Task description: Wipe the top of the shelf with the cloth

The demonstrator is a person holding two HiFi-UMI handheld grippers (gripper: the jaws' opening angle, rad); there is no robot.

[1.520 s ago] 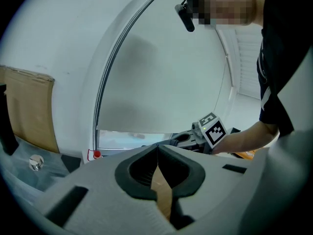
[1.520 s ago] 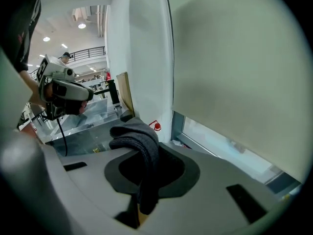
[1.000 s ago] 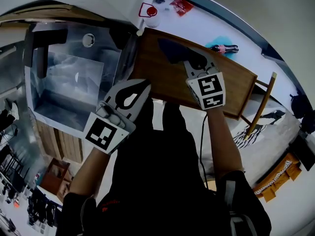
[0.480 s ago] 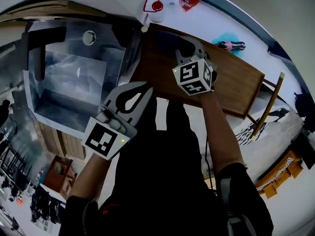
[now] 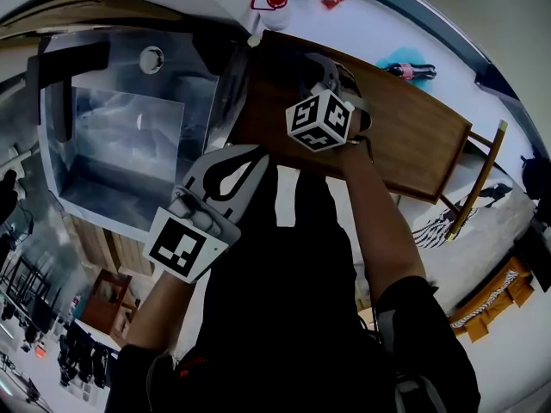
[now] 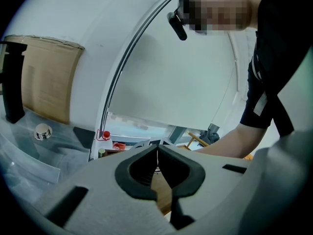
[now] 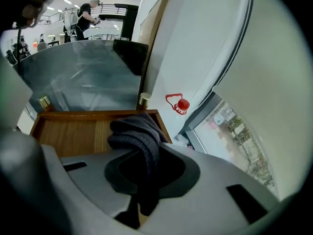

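Dark grey cloth (image 7: 139, 138) is pinched in the right gripper's (image 5: 330, 69) jaws. Its bunched upper part bulges out past the tips and hangs over the brown wooden shelf top (image 5: 413, 144), near the left end. Contact with the wood can't be made out.

Since a second ago the right gripper has slid left along the shelf and its marker cube has rolled over. The left gripper (image 5: 234, 169) hasn't shifted.

Right forearm reaches forward across the shelf's near edge. Left gripper is off the shelf beside that edge, jaws pressed together on nothing.
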